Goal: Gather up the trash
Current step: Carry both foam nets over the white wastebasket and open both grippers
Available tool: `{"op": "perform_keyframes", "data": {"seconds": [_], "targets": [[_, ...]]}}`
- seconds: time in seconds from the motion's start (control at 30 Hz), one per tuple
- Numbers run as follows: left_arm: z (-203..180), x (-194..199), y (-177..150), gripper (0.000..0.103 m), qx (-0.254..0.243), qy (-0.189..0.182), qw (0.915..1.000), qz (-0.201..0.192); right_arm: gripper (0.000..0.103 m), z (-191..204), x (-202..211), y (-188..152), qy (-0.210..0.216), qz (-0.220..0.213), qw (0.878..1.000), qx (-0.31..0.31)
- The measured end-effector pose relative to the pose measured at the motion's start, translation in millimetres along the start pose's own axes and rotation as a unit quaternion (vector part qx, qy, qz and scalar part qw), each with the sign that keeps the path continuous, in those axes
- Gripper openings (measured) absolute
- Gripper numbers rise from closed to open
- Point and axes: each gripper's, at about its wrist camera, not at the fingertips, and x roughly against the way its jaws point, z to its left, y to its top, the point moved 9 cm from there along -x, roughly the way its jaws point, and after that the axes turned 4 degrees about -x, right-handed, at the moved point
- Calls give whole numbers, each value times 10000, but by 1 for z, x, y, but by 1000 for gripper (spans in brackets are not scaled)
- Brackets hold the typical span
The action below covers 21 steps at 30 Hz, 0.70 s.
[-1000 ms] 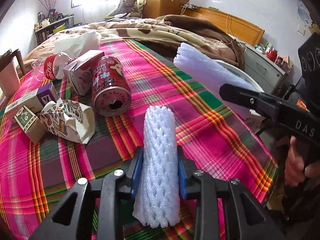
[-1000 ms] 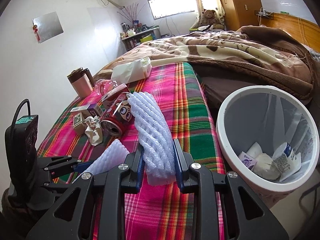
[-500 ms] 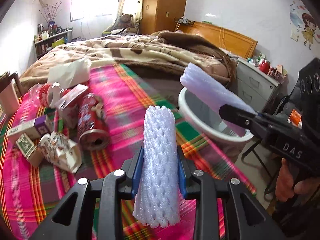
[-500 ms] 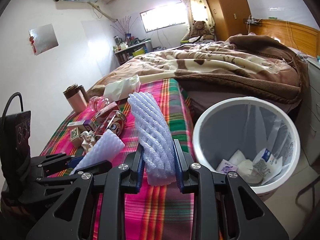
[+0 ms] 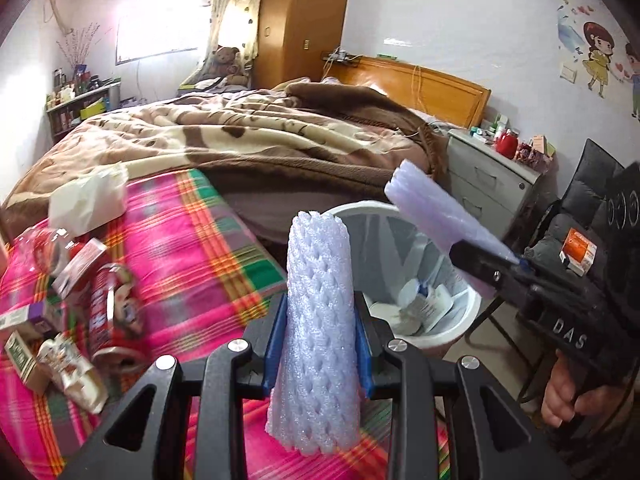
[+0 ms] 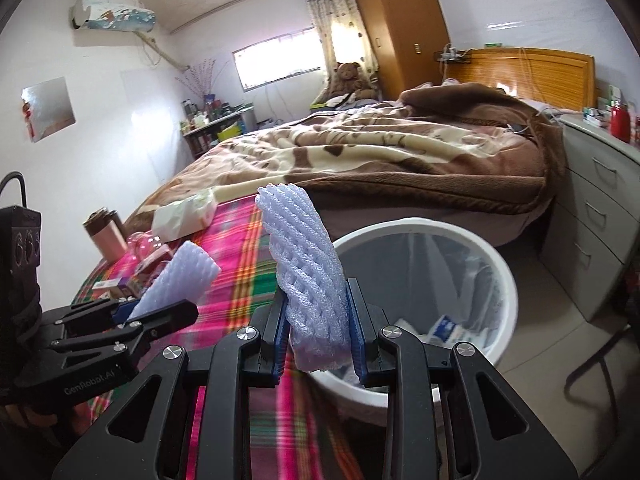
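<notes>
My left gripper (image 5: 318, 344) is shut on a white foam net sleeve (image 5: 318, 320), held upright over the plaid cloth edge, just left of the white trash bin (image 5: 472, 304). My right gripper (image 6: 318, 340) is shut on a second foam net sleeve (image 6: 308, 264), above the near rim of the bin (image 6: 508, 280). The bin has a clear liner and holds several wrappers. Each gripper shows in the other's view: the right gripper (image 5: 516, 266), the left gripper (image 6: 128, 318). More trash lies on the cloth: a red can (image 5: 108, 320), small cartons (image 5: 24, 356), a crumpled paper bag (image 5: 76, 372).
The plaid cloth (image 5: 180, 264) covers the bed's foot; a brown blanket (image 5: 260, 136) lies beyond. A white tissue pack (image 5: 88, 200) and a pink cup (image 6: 104, 236) sit at the cloth's far side. A grey drawer unit (image 6: 596, 216) stands right of the bin.
Both grippers, each holding its foam sleeve, have swung right from over the trash pile toward the bin. The bin now sits nearer and more central in both views.
</notes>
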Motion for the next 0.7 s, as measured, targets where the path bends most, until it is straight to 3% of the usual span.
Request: {"op": "perform_keyframes", "data": {"seconds": [0.47, 0.7], "targets": [[-48, -45, 20, 32, -174, -351, 9991, 182, 27, -55, -5, 4, -799, 69, 9966, -210], [-60, -61, 24, 32, -278, -276, 9987, 315, 27, -68, -11, 0, -923, 203, 9952, -253]]}}
